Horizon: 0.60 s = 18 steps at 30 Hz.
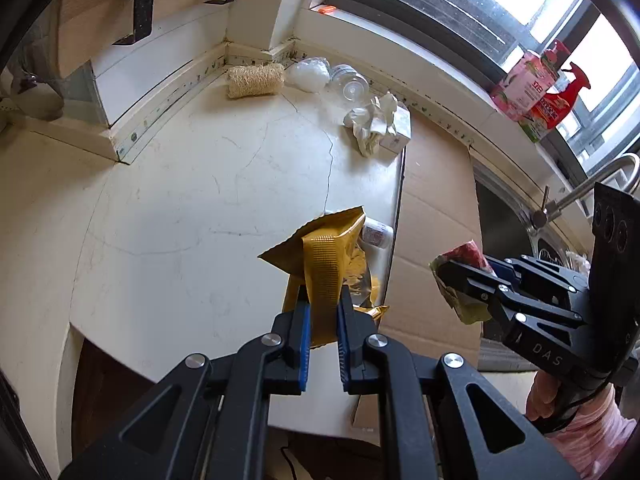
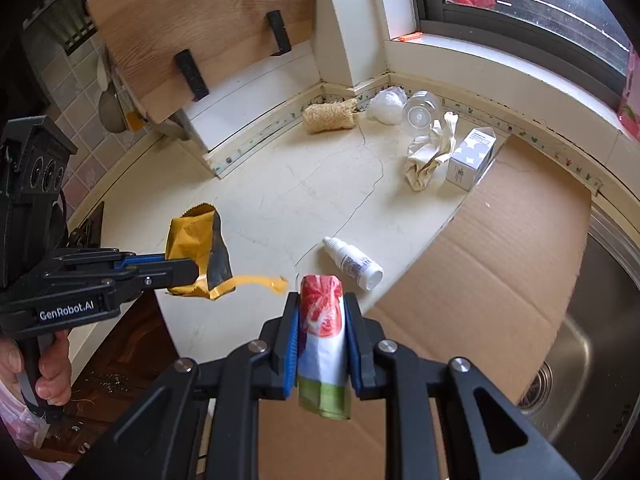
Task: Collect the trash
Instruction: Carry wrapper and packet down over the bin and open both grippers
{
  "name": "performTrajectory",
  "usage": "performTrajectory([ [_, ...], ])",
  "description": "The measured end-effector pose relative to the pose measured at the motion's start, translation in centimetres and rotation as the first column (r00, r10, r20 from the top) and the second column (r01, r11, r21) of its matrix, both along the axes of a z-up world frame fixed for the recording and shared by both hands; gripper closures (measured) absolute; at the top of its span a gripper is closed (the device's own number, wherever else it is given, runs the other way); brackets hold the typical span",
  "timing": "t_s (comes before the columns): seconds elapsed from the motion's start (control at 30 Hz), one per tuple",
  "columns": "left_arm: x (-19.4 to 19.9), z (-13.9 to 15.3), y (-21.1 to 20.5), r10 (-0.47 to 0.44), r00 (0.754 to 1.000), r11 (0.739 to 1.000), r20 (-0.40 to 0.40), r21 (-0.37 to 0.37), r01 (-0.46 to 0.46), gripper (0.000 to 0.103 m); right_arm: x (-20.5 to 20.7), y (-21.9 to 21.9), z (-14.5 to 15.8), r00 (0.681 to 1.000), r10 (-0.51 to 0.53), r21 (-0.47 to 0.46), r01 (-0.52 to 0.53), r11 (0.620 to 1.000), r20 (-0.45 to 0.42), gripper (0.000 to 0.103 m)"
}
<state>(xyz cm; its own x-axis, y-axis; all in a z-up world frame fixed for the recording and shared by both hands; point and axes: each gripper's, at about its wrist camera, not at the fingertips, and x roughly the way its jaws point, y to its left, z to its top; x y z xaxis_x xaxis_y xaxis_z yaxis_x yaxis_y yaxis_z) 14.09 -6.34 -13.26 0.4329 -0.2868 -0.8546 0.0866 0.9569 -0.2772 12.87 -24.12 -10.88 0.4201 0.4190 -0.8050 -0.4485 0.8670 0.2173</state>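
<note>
My left gripper [image 1: 324, 304] is shut on a crumpled yellow snack wrapper [image 1: 320, 264] and holds it above the counter's front edge; it also shows in the right wrist view [image 2: 200, 248]. My right gripper [image 2: 322, 308] is shut on a rolled red, white and green wrapper [image 2: 322, 340], held over the cardboard; it shows in the left wrist view [image 1: 460, 276] too. A small white dropper bottle [image 2: 354, 264] lies on the counter near the cardboard edge. A crumpled paper [image 2: 430, 156], a small white box [image 2: 472, 158], a clear plastic cup [image 2: 420, 110] and a white plastic wad [image 2: 386, 104] lie further back.
A flat cardboard sheet [image 2: 480, 260] covers the counter's right part beside a steel sink [image 2: 592, 340]. A loofah [image 2: 330, 116] sits in the back corner. A wooden board [image 2: 200, 20] leans on the wall. Bottles [image 1: 532, 92] stand on the windowsill.
</note>
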Motion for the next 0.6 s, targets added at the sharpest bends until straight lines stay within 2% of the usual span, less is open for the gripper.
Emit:
performTrajectory([
  [0.33,-9.6,0.1,2.2,-0.082,0.997,0.996,-0.001,0.03,0.082,0.094,-9.2,2.3,0.8,0.999,-0.043,-0.041,0.042,0.998,-0.01,0.083],
  [0.6,-16.2,-1.4,5.2,-0.151,0.988,0.989,-0.017,0.004,0.151,0.094,-17.0,4.8,0.3,0.994,-0.108,-0.028,0.108,0.994,-0.017,0.083],
])
